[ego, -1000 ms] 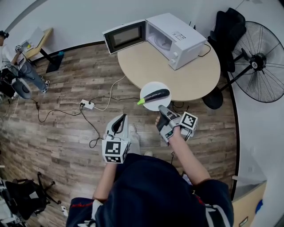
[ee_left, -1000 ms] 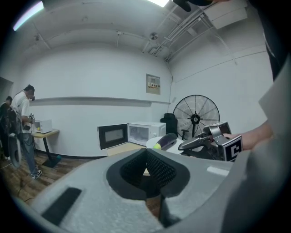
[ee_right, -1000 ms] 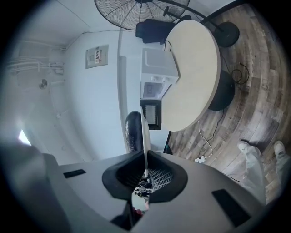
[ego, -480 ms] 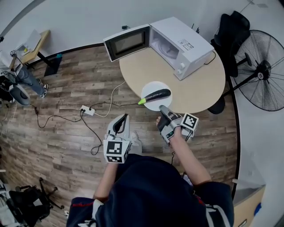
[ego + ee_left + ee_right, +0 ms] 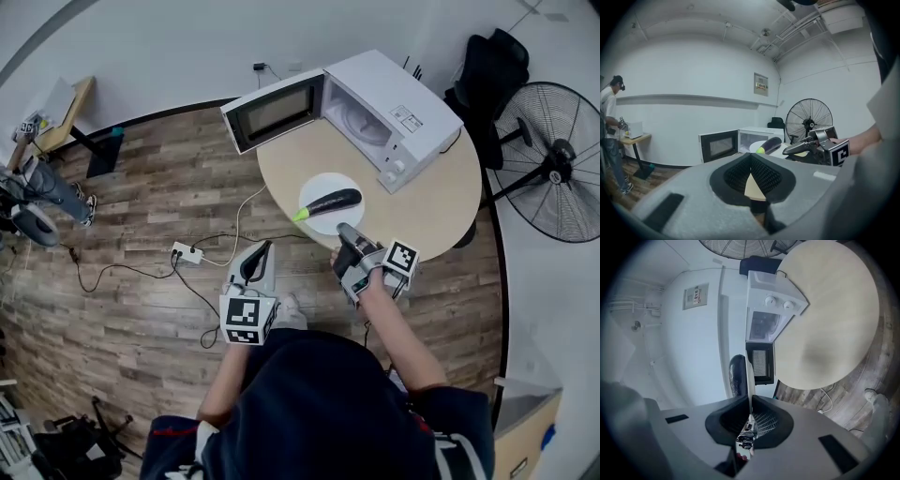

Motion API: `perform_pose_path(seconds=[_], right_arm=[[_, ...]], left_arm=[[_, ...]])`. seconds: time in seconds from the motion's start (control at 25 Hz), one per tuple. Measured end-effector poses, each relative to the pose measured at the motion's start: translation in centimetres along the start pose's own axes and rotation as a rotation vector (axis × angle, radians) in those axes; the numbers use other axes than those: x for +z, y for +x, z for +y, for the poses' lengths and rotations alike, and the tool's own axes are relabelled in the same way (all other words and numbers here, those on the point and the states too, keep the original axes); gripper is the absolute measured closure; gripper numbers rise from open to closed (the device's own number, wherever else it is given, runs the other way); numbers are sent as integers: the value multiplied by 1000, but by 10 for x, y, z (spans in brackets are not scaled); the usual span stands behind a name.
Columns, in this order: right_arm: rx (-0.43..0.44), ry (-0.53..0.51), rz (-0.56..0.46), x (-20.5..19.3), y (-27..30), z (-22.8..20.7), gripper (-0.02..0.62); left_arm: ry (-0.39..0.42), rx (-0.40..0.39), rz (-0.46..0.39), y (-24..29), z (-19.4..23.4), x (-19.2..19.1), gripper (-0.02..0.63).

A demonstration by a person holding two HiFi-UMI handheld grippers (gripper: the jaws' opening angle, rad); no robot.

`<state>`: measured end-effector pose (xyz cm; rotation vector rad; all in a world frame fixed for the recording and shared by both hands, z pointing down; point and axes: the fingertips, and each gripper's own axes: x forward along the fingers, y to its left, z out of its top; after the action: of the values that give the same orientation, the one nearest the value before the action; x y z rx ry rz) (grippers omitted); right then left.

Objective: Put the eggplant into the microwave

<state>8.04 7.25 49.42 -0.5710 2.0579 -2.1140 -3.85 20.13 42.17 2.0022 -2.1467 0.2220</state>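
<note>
Clamping the rim of a white plate (image 5: 349,184), the right gripper (image 5: 344,231) holds it over the near edge of the round surface (image 5: 422,206) — apparently just clear of it. The eggplant (image 5: 328,201) lies on the plate. Left gripper (image 5: 260,251): jaws together, empty. Microwave (image 5: 403,98) — door open.

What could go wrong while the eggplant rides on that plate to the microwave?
1. The right gripper pinches the white plate only at its near rim, and the eggplant lies loose on top. A small tilt could roll it off.
2. The left gripper hangs shut and empty below the table's edge, so nothing steadies the plate's far side.
3. The microwave has its door swung wide open, so the plate could bump the door or the opening's frame on the way in.
</note>
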Motion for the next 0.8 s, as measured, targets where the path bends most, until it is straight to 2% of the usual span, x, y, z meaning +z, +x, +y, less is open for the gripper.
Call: perform_pose_path(seconds=[0.4, 0.8], right_arm=[[-13, 16, -51, 8, 52, 2, 572], [-38, 52, -83, 28, 77, -10, 571]], left_arm=[[-2, -59, 9, 35, 49, 6, 592], [26, -120, 29, 67, 53, -1, 592]])
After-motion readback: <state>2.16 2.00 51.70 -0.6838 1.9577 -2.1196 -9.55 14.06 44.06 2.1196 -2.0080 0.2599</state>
